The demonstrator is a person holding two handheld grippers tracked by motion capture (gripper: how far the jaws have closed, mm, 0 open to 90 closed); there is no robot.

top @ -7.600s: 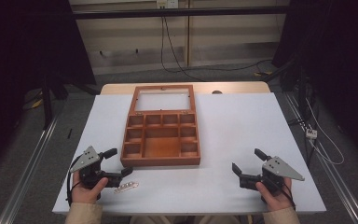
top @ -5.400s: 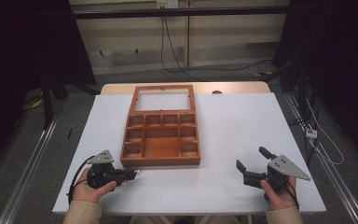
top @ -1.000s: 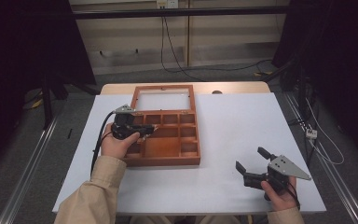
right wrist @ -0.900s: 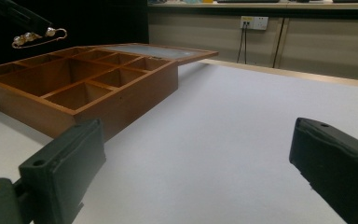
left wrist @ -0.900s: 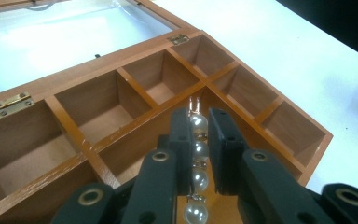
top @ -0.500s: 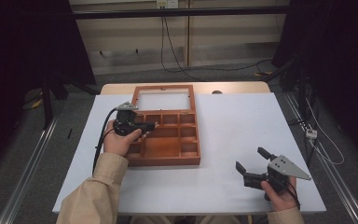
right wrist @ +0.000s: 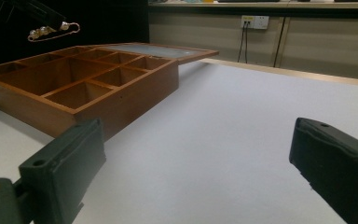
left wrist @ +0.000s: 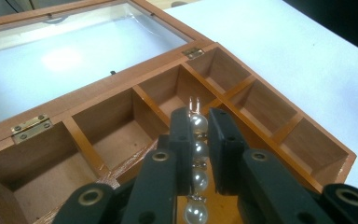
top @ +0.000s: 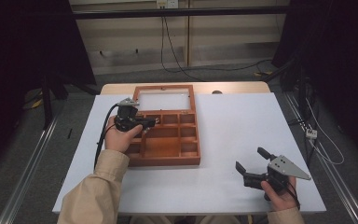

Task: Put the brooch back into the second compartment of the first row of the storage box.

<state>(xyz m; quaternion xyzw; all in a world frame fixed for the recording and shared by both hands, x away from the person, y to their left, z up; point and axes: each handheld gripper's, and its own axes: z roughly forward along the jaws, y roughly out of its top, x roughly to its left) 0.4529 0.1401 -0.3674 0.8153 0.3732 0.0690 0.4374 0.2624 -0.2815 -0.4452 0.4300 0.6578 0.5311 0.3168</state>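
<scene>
From the high view, the wooden box (top: 165,126) lies open on the white tabletop (top: 242,126), its glass lid (top: 163,99) folded flat behind it. The left gripper (top: 150,122) hangs over the box's upper left compartments, the hand (top: 117,137) under it with the sleeved forearm slanting in from below the box. The right gripper (top: 252,161) sits well to the right of the box near the tabletop's front edge, jaws spread wide with nothing between them, its hand (top: 278,196) low behind it.

The left gripper view adds what is too small to make out from above: a pearl pin (left wrist: 196,149), a row of pearls on a metal clasp, is clamped between the left gripper (left wrist: 198,122)'s closed jaws, above the small compartments just in front of the lid's brass hinges (left wrist: 30,128).

The right gripper view looks level across the tabletop at the box's side wall (right wrist: 81,100); the pearl pin (right wrist: 51,30) shows in the air above the box's far left part, clear of the wood.
</scene>
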